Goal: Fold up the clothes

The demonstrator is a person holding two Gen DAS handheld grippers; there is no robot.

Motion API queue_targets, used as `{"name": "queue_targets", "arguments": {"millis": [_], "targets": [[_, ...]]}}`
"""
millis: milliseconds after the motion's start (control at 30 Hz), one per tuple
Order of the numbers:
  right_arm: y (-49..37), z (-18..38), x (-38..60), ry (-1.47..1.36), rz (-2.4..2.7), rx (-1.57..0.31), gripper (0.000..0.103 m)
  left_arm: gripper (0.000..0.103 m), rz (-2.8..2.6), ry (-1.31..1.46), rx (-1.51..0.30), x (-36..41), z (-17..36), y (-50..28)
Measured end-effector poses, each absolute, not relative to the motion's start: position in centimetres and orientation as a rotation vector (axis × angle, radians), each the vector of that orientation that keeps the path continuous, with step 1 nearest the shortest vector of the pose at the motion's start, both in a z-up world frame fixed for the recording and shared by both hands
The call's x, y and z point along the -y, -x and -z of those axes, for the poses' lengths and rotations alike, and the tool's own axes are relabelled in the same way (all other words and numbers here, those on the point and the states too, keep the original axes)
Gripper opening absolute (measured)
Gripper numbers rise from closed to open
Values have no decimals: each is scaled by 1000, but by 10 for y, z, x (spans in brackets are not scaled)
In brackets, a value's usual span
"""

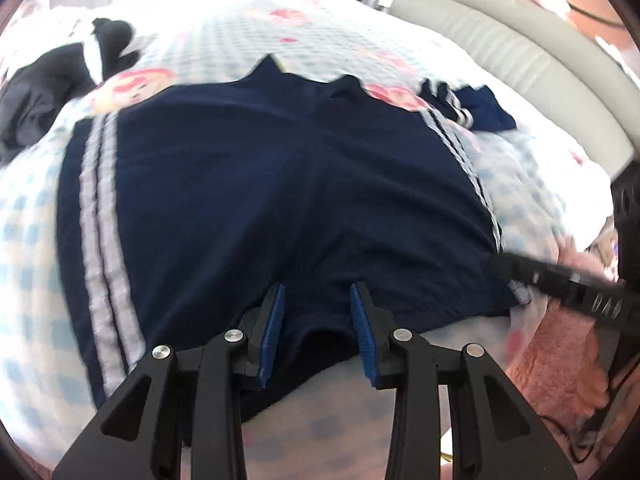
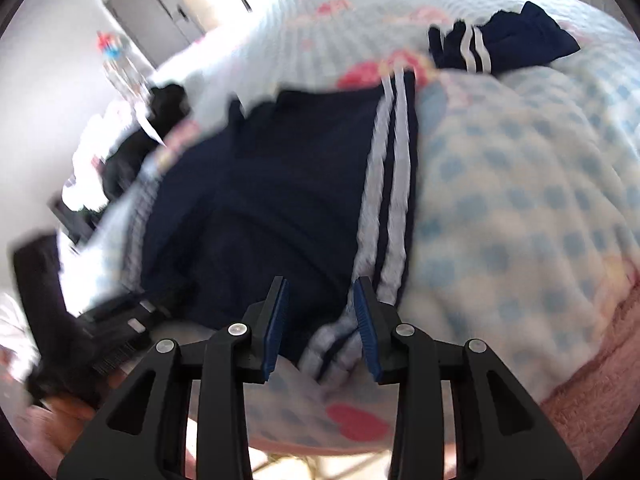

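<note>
Here both pairs of jaws stand parted over the near hem of the navy shorts (image 1: 280,184): the left gripper (image 1: 318,300) at mid-hem, the right gripper (image 2: 320,296) by the striped corner. The shorts lie spread toward 12 o'clock on the bed (image 1: 36,232). Soft, limp, light cloth; pinch hem corners.

- Bright daylight pours in from the far side, glare washing out the bedspread (image 1: 224,12).
- Motion blur throughout; fisheye edges bend and darken.
</note>
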State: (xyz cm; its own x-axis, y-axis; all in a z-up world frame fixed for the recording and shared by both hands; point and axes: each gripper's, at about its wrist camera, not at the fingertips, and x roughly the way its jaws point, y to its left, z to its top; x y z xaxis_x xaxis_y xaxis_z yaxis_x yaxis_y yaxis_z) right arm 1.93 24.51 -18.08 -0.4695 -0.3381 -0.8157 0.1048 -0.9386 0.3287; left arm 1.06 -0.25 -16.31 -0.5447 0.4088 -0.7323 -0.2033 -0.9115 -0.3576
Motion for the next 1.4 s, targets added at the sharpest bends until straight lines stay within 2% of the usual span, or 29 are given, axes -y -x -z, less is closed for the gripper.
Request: {"name": "queue_targets", "arguments": {"millis": [133,233,333,467,500,600,700,733,800,900,967,1000,1067,1100,1133,1200,1300,1367,1400], "targets": [[-30,171,-251,-1365,2486,377,34,37,-2476,1242,411,19,156,-17],[-19,189,-245,-1499,2462,332,35,37,-2471,1270,489,35,158,-24],[-19,197,-249,-1534,2442,376,35,37,-2510,1325,528,54,166,-31],[-27,179,-258,-1408,2476,426,35,40,-2496,1206,850,97,167,-45],[-27,178,-258,-1399,2485,428,35,43,-2489,1226,876,102,170,-45],[-25,183,-260,-1439,2485,427,35,43,-2489,1322,818,101,178,-45],[-23,192,-262,-1492,2472,432,35,45,-2430,1282,913,102,181,-53],[-23,192,-263,-1490,2469,438,37,50,-2437,1289,923,103,181,-55],[-20,196,-263,-1497,2427,465,57,50,-2497,1336,904,104,183,-57],[-20,206,-262,-1518,2364,502,58,50,-2546,1399,878,104,186,-61],[-22,206,-259,-1510,2357,488,51,50,-2506,1434,891,103,193,-59],[-22,205,-257,-1504,2358,483,42,50,-2488,1433,901,102,195,-58],[-21,203,-253,-1492,2363,473,31,47,-2464,1412,902,99,195,-56],[-21,202,-252,-1485,2370,471,22,37,-2465,1398,895,98,193,-55],[-21,201,-252,-1477,2377,473,20,24,-2486,1381,877,97,190,-55],[-23,195,-254,-1454,2398,465,15,23,-2557,1343,824,92,179,-57],[-32,178,-257,-1409,2468,399,14,14,-2649,1349,713,91,169,-64],[-34,175,-254,-1401,2468,375,15,15,-2599,1367,773,101,174,-65],[-33,178,-254,-1415,2449,396,18,16,-2562,1378,817,108,177,-65]]}}
